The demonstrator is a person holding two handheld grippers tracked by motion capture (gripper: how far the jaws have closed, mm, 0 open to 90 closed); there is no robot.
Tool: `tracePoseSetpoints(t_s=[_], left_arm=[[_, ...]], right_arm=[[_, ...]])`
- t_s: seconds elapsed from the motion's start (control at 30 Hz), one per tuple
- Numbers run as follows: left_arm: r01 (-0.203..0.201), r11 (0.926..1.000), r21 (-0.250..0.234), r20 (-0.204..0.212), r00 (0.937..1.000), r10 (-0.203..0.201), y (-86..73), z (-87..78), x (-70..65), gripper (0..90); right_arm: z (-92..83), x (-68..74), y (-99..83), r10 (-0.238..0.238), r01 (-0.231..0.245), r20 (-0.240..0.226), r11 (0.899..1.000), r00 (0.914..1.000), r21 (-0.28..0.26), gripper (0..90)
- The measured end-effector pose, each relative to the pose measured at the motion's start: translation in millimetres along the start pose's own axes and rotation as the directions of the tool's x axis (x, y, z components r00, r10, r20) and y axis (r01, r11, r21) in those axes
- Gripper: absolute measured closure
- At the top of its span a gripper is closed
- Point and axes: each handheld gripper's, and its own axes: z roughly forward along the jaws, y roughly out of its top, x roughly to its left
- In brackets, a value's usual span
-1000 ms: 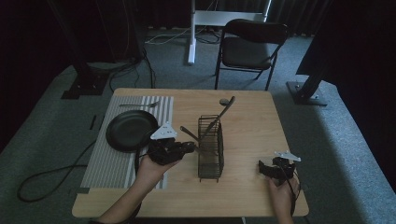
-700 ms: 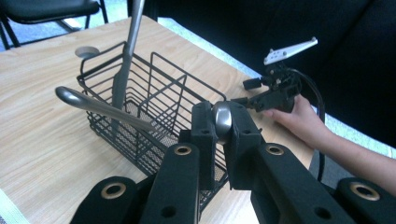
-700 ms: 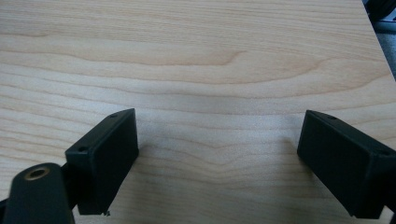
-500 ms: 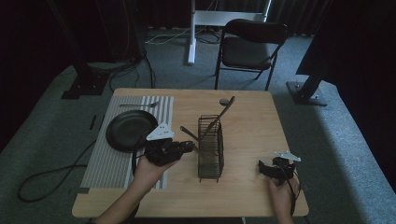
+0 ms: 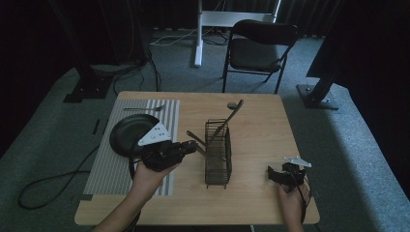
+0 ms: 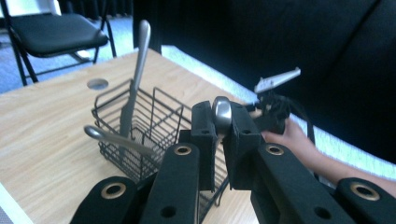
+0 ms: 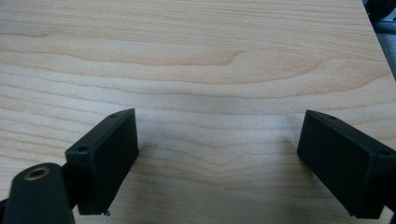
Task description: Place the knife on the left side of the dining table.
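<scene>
Over on the left, the black pan (image 5: pixel 129 136) and one utensil (image 5: pixel 143 108) sit on the striped mat (image 5: pixel 107 170), not yet moved. Your left gripper (image 5: pixel 189 146) is clamped tight on a metal utensil handle (image 6: pixel 222 113), right beside the wire basket (image 5: pixel 217 153), which already has a couple of pieces (image 6: pixel 134 79) leaning in it. So you're roughly midway, I'd say. Your right gripper (image 5: pixel 274 175) rests on the table (image 7: pixel 196 56), jaws wide apart and holding nothing.

Round black frying pan (image 5: pixel 131 134) on a grey striped placemat (image 5: pixel 116 164); light wooden tabletop (image 5: pixel 261 140); black folding chair (image 5: pixel 258 48) on grey carpet floor (image 5: pixel 43 130); white stand base (image 5: pixel 227 19) behind.
</scene>
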Motion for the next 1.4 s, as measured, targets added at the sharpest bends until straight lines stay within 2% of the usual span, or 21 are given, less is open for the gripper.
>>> tracePoseSetpoints(t_s=[0.2,0.23,0.27,0.4,0.43,0.53,0.57,0.6,0.63,0.7,0.73,0.8,0.93,0.97,1.0,1.07,1.13,1.17,1.2,1.33,1.4], left_arm=[[-0.009,0.9996,-0.028,-0.005,0.9999,0.009,8.8,-9.6,-5.5,84.1],[-0.025,0.9992,-0.032,-0.008,0.9997,0.025,10.7,-12.2,-6.8,84.1],[-0.015,0.9984,-0.054,-0.01,0.9998,0.014,12.7,-17.2,-6.2,84.1],[-0.024,0.9976,-0.065,-0.021,0.9995,0.023,15.9,-23.5,-6.4,84.2],[-0.015,0.996,-0.088,-0.023,0.9996,0.013,17.7,-28.9,-6.9,84.2],[-0.018,0.9948,-0.1,-0.023,0.9996,0.016,20.3,-35.0,-7.7,84.1],[-0.031,0.9942,-0.103,-0.027,0.9992,0.028,22.6,-40.4,-8.2,84.1],[-0.018,0.992,-0.125,-0.03,0.9994,0.015,22.9,-45.3,-7.9,84.1],[-0.029,0.9925,-0.119,-0.029,0.9993,0.025,24.0,-47.9,-7.9,84.2],[-0.027,0.9897,-0.14,-0.038,0.9991,0.022,24.5,-56.6,-8.1,84.1],[-0.04,0.99,-0.135,-0.045,0.9984,0.034,25.0,-59.6,-8.5,84.1],[-0.033,0.9884,-0.148,-0.051,0.9984,0.026,24.2,-62.1,-8.2,84.1],[-0.028,0.9906,-0.134,-0.069,0.9975,0.019,20.3,-69.5,-3.2,84.1],[-0.011,0.99,-0.141,-0.087,0.9962,-0.001,16.2,-71.5,0.5,84.1],[-0.006,0.9918,-0.128,-0.085,0.9963,-0.005,14.1,-72.4,4.1,84.1],[0.019,0.9911,-0.132,-0.104,0.9941,-0.033,7.7,-74.7,11.2,84.1],[0.032,0.9911,-0.13,-0.131,0.9901,-0.049,1.3,-76.5,17.6,84.1],[0.032,0.9911,-0.13,-0.131,0.9901,-0.049,1.3,-76.5,17.6,84.1],[0.048,0.9915,-0.121,-0.158,0.9851,-0.067,-6.3,-77.6,25.6,84.1],[0.082,0.9923,-0.092,-0.199,0.975,-0.099,-21.1,-74.9,40.6,84.1],[0.103,0.9912,-0.083,-0.231,0.9656,-0.12,-30.2,-72.6,49.5,84.1]], right_arm=[[0.0,0.0,0.0,0.0,0.0,0.0,1.0,1.0,0.0,11.5],[0.0,0.0,0.0,0.0,0.0,0.0,1.0,1.0,0.0,11.5],[0.0,0.0,0.0,0.0,0.0,0.0,1.0,1.0,0.0,11.5],[0.0,0.0,0.0,0.0,0.0,0.0,1.0,1.0,0.0,11.5],[0.0,0.0,0.0,0.0,0.0,0.0,1.0,1.0,0.0,11.5],[0.0,0.0,0.0,0.0,0.0,0.0,1.0,1.0,0.0,11.5],[0.0,0.0,0.0,0.0,0.0,0.0,1.0,1.0,0.0,11.5],[0.0,0.0,0.0,0.0,0.0,0.0,1.0,1.0,0.0,11.5],[0.0,0.0,0.0,0.0,0.0,0.0,1.0,1.0,0.0,11.5],[0.0,0.0,0.0,0.0,0.0,0.0,1.0,1.0,0.0,11.5],[0.0,0.0,0.0,0.0,0.0,0.0,1.0,1.0,0.0,11.5],[0.1,0.0,0.0,0.0,0.0,0.001,1.0,1.0,-0.001,11.5],[0.0,0.0,0.0,0.0,0.0,0.0,1.0,1.0,0.0,11.5],[0.0,0.0,0.0,0.0,0.0,0.0,1.0,1.0,0.0,11.5],[0.0,0.0,0.0,0.0,0.0,0.0,1.0,1.0,0.0,11.5],[0.0,0.0,0.0,0.0,0.0,0.0,1.0,1.0,0.0,11.5],[0.0,0.0,0.0,0.0,0.0,0.0,1.0,1.0,0.0,11.5],[0.0,0.0,0.0,0.0,0.0,0.0,1.0,1.0,0.0,11.5],[0.0,0.0,0.0,0.0,0.0,0.0,1.0,1.0,-0.001,11.5],[0.0,0.0,0.0,0.0,0.0,0.0,1.0,1.0,0.0,11.5],[0.0,0.0,0.0,0.0,0.0,0.001,1.0,1.0,0.0,11.5]])
